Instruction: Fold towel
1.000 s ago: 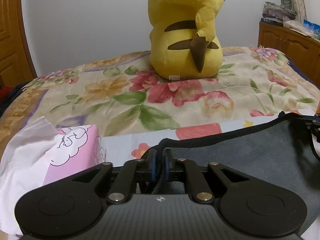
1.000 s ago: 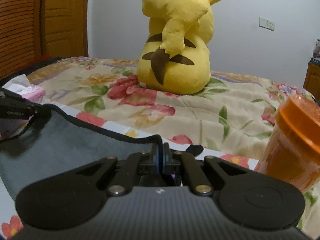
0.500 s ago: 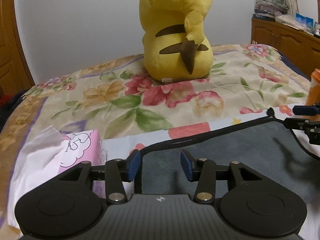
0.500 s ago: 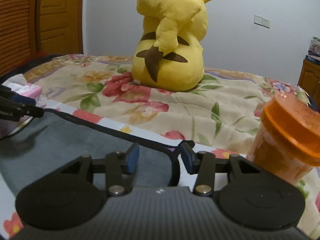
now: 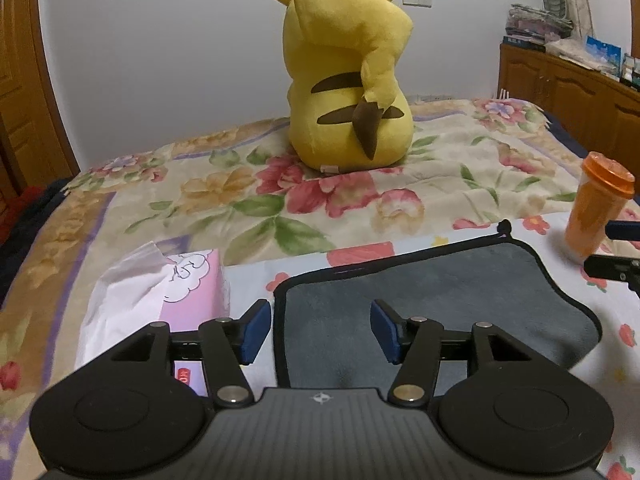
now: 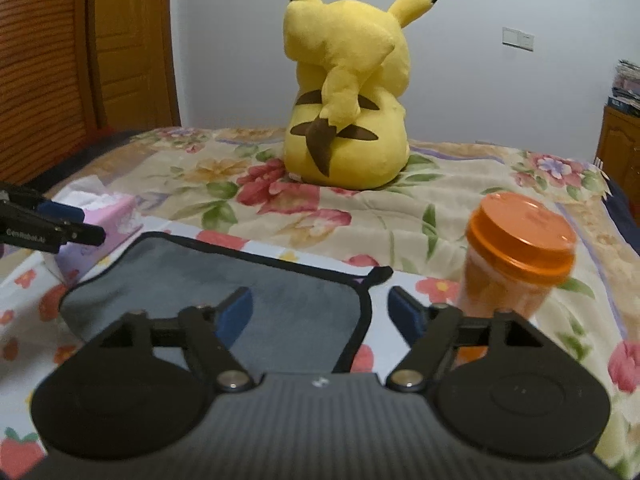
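Note:
A dark grey towel (image 5: 432,292) with black edging lies folded flat on the flowered bed; it also shows in the right wrist view (image 6: 240,292). My left gripper (image 5: 320,330) is open and empty, raised over the towel's left edge. My right gripper (image 6: 320,314) is open and empty over the towel's right edge, near its small black loop (image 6: 380,274). The right gripper's fingers (image 5: 616,252) show at the right edge of the left wrist view. The left gripper's fingers (image 6: 52,224) show at the left edge of the right wrist view.
A pink tissue box (image 5: 176,292) sits left of the towel. An orange lidded cup (image 6: 516,256) stands right of it. A big yellow plush toy (image 5: 348,80) sits further back on the bed. Wooden cabinets (image 5: 568,92) line the right wall.
Both grippers were shut on the towel's corners a second ago. They have opened, let the towel go onto the bed, and pulled up and back.

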A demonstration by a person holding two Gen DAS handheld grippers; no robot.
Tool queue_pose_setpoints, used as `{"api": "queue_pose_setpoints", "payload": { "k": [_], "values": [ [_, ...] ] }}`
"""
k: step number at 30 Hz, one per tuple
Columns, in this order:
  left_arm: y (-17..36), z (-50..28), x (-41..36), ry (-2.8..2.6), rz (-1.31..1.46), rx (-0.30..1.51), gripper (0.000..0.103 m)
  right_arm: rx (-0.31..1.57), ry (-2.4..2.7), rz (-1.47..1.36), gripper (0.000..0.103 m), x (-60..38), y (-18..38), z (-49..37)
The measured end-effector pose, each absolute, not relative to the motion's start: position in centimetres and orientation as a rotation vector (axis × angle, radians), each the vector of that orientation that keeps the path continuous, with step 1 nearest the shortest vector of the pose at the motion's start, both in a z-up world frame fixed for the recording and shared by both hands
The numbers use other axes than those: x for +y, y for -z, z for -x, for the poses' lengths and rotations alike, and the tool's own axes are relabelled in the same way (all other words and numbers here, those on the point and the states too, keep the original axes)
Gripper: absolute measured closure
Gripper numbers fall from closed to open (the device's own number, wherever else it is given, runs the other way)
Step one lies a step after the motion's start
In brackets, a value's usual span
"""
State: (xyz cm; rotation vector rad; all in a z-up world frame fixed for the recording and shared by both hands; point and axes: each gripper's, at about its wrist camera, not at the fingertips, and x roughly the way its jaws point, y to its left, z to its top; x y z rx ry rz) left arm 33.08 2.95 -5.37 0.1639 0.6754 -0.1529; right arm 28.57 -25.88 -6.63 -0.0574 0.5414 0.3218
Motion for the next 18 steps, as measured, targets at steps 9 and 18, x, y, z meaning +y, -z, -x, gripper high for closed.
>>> {"api": "queue_pose_setpoints", "payload": {
  "k": [9,18],
  "values": [
    [3.0,-30.3,2.8,0.154,-0.161,0.648,0.023,0.525,-0.303,0.063,0.0,-25.8,6.2,-26.1],
    [0.7,-27.4,2.4,0.154,-0.144,0.612,0.007,0.5,-0.302,0.074,0.0,-25.7,4.6,-24.0]
  ]
}}
